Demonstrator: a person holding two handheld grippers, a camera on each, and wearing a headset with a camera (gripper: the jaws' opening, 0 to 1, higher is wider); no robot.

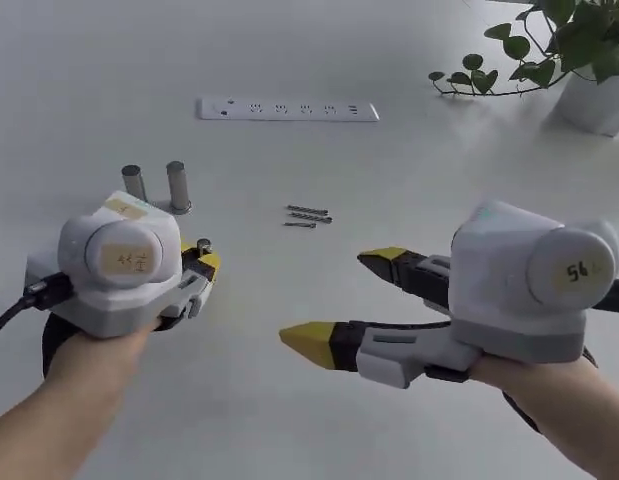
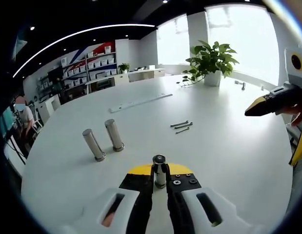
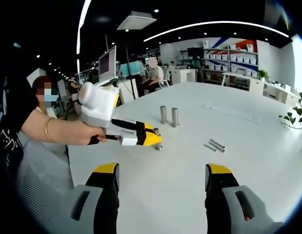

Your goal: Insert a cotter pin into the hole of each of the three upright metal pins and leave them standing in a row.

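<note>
"Where's the pin you're working on?"

"That metal pin [image 2: 159, 168] is in my left gripper [image 2: 160, 171], pinched between the yellow tips with its capped end poking up above them. The jaws are closed right down onto it. It's on my side of the power strip [image 1: 287, 109], out past the strip's left end. I can't tell whether its foot touches the table [image 1: 289, 430]."

"And the other two?"

"Both stand upright on the table, also on my side of the strip and near its left end. The outer pin [image 1: 135, 184] is further left and the inner pin [image 1: 176, 187] is just beside it, with a gap between them. They're a little closer to the strip than my left gripper is."

"The cotter pins?"

"The three cotter pins [image 1: 308, 216] lie flat in a loose cluster, roughly parallel. They're on my side of the strip too, about level with its middle (small things, so I can't make out much detail). Neither gripper is touching them."

"What's your other hand doing?"

"My right gripper [image 1: 334, 298] is spread wide with nothing between its jaws. It's further from the strip than the cotter pins are, towards the strip's right end, with the yellow tips pointing across at my left gripper. The two grippers are well apart."

"Anything else on the table?"

"A potted plant [image 1: 574, 40], beyond the strip's right end at the far corner, with one stem trailing along the tabletop towards the strip."
</note>
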